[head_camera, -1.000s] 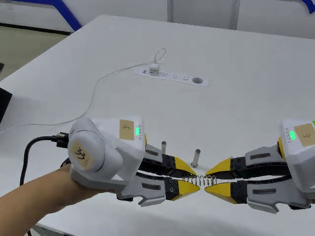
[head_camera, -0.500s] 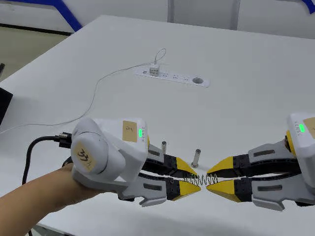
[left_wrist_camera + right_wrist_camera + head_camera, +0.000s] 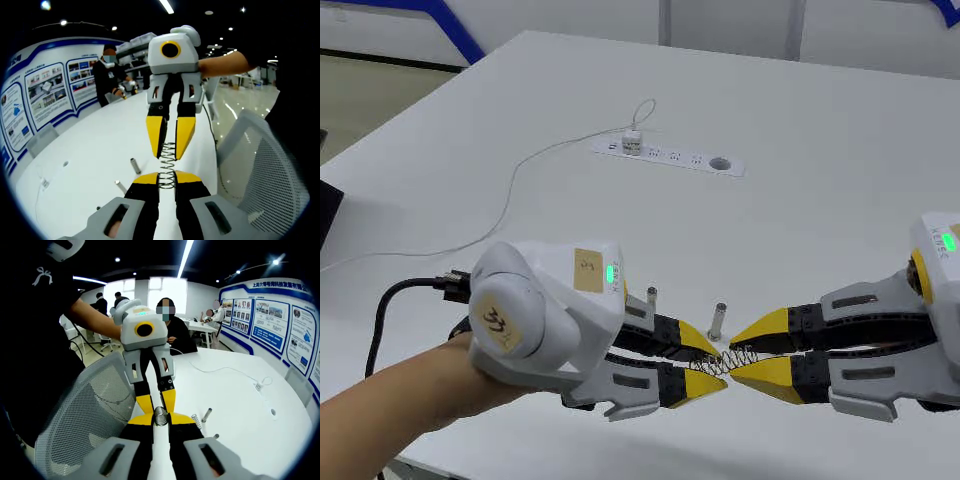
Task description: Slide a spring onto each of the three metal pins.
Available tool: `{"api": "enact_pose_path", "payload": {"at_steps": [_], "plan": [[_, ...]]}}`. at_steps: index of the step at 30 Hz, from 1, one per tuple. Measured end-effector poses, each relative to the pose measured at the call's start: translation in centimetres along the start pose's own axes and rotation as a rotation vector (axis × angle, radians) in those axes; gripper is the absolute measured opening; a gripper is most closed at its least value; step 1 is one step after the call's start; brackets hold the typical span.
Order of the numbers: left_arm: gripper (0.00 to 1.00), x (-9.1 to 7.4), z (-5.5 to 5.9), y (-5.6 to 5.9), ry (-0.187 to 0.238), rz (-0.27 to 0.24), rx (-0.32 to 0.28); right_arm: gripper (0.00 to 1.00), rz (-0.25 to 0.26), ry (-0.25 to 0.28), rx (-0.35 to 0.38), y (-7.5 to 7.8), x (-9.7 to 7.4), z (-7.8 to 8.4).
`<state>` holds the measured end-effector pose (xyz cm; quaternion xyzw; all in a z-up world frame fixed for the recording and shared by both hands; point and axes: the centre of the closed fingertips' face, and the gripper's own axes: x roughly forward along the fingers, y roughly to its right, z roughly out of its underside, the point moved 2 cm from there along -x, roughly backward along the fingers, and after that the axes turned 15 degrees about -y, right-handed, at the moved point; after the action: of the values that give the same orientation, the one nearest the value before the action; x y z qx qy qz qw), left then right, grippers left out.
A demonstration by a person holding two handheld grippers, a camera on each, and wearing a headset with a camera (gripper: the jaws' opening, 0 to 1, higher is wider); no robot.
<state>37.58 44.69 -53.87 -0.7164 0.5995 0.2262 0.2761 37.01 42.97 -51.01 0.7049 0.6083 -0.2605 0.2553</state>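
A small coil spring (image 3: pixel 729 359) hangs level above the white table (image 3: pixel 800 200), stretched between my two grippers. My left gripper (image 3: pixel 717 365) is shut on its left end, seen close between the yellow tips (image 3: pixel 167 179). My right gripper (image 3: pixel 736 354) is closed around the spring's other end (image 3: pixel 160 415). In the left gripper view the right gripper (image 3: pixel 169 156) reaches in from the top, and the spring (image 3: pixel 168 167) runs from one pair of tips to the other. Two bare metal pins (image 3: pixel 652 297) (image 3: pixel 718 320) stand upright just behind the tips.
A white power strip (image 3: pixel 670 157) with a plugged-in adapter and thin cable lies farther back on the table. A black cable (image 3: pixel 390 300) runs from the left gripper. A mesh chair (image 3: pixel 85 405) stands at the table's near edge. People stand in the background.
My right gripper has moved left, so its tips now enclose the spring's right end, and its jaws have narrowed. The left gripper has barely moved.
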Motion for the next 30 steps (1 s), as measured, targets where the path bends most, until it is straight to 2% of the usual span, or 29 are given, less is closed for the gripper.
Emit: {"api": "enact_pose_path", "payload": {"at_steps": [2,6,13,18,20,23,26,30], "plan": [[0.1,0.1,0.0,0.1,-0.001,0.003,0.0,0.11,-0.011,0.038,0.021,-0.1,0.0,-0.6],[0.1,0.3,0.0,0.1,-0.006,-0.001,-0.004,0.11,-0.006,0.029,0.013,-0.1,0.1,-0.7],[0.1,0.2,-0.3,0.2,0.008,-0.004,-0.034,0.11,-0.019,0.078,0.059,-0.3,0.2,-1.7],[0.1,0.2,0.0,0.3,0.004,-0.01,-0.043,0.11,-0.009,0.055,0.054,-0.4,0.5,-1.7],[0.11,0.3,0.2,0.3,0.008,0.0,-0.079,0.11,-0.005,0.048,0.056,-0.3,0.6,-1.6],[0.11,0.3,0.3,0.3,0.013,-0.009,-0.094,0.11,0.005,0.041,0.062,-0.2,0.8,-1.5],[0.11,0.3,0.4,0.3,0.008,-0.02,-0.088,0.11,0.008,0.04,0.063,-0.2,0.9,-1.5],[0.13,0.0,0.5,0.0,0.019,-0.026,-0.113,0.11,0.015,0.041,0.064,0.0,0.9,-1.6]]}}
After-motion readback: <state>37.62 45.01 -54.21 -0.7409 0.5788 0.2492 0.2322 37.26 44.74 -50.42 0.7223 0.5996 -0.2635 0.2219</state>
